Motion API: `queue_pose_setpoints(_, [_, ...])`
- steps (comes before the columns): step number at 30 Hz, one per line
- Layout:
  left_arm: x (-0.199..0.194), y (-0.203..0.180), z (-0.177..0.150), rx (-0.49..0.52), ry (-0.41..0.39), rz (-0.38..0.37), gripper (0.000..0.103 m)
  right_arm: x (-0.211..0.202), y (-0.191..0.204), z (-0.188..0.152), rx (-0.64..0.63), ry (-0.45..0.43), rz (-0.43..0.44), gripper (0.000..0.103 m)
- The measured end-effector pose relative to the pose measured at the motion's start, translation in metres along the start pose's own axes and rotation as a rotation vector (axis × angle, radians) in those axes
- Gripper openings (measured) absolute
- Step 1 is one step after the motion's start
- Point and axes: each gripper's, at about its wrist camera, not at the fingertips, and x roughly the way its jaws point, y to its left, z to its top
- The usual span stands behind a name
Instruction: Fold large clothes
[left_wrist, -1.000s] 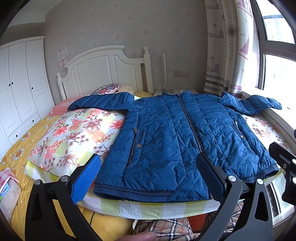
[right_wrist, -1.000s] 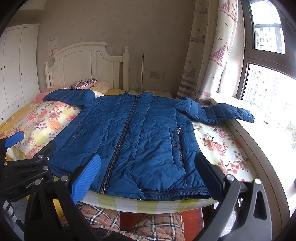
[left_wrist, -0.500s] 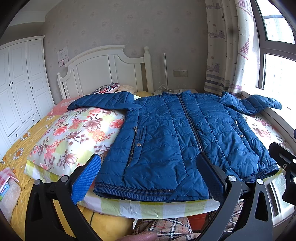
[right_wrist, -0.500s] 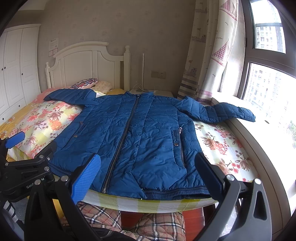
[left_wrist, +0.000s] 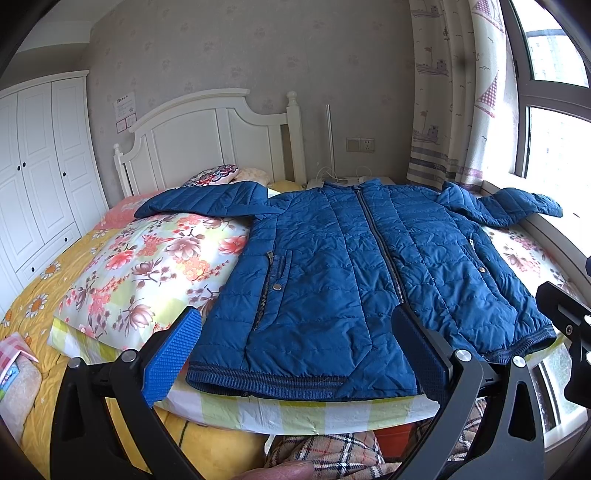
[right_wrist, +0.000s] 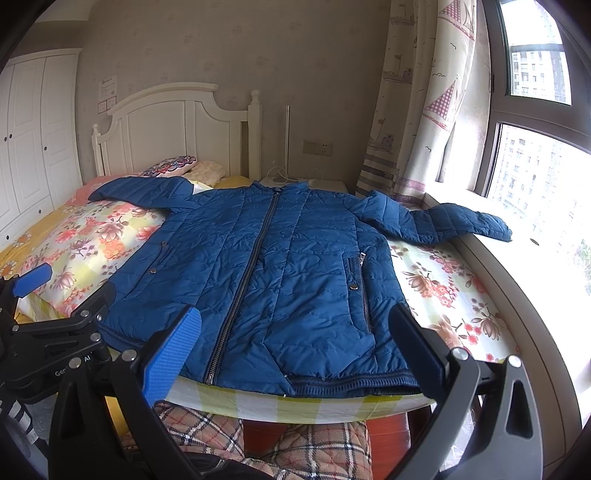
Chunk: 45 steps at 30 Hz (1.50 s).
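I am looking into a bedroom with pale, faintly patterned wallpaper, a white panelled wardrobe (left_wrist: 40, 177) on the left and a white arched headboard (left_wrist: 218, 136) against the far wall. A printed curtain (right_wrist: 417, 103) hangs beside the big window (right_wrist: 535, 147) on the right. The bed carries a yellow daisy sheet (left_wrist: 48, 273) and, on top of it, a folded quilt (left_wrist: 155, 266) with a soft floral print and a yellow-and-white checked edge.

The blue jacket (left_wrist: 354, 273) lies flat on that quilt, front side up, zipped closed down the middle. It is puffy, stitched in wide quilted bands, with a ribbed knit hem along the near edge and a zip pocket with a metal snap on each side. One sleeve stretches out over the quilt towards the pillows, the other reaches onto the window ledge (right_wrist: 491, 258).

My left gripper (left_wrist: 295, 354) hovers just short of the hem, fingers spread wide with nothing between them; the inner pad is a ridged blue rubber. My right gripper (right_wrist: 295, 350) sits the same way near the hem, jaws wide apart and empty, and I can see the left tool's black frame at the left edge of its view. Below both, a plaid fabric (right_wrist: 310, 446) shows in the foreground.
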Motion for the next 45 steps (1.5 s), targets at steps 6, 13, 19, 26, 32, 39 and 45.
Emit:
queue_pose_setpoints(6, [0.0,0.0,0.0,-0.001,0.001,0.0,0.099,0.0,0.0,0.0,0.001,0.001,0.001,0.101])
queue_pose_setpoints(13, [0.002,0.0,-0.008,0.0,0.009,-0.007,0.099,0.0,0.0,0.0,0.001,0.001,0.001,0.101])
queue_pose_setpoints(19, [0.02,-0.003,-0.009,0.004,0.04,-0.016,0.099,0.009,0.003,-0.001,0.002,0.019,0.012,0.101])
queue_pose_setpoints(26, [0.08,-0.016,0.015,0.005,0.103,-0.033,0.099,0.047,-0.004,0.006,0.001,0.055,0.008,0.101])
queue_pose_setpoints(32, [0.19,-0.025,0.07,0.032,0.237,-0.012,0.099,0.115,-0.041,0.034,0.088,0.118,0.013,0.101])
queue_pose_setpoints(39, [0.313,-0.016,0.093,0.082,0.334,0.03,0.099,0.208,-0.16,0.056,0.342,0.202,-0.113,0.101])
queue_pose_setpoints(45, [0.372,0.005,0.082,-0.021,0.437,-0.101,0.099,0.275,-0.274,0.057,0.615,0.203,-0.175,0.101])
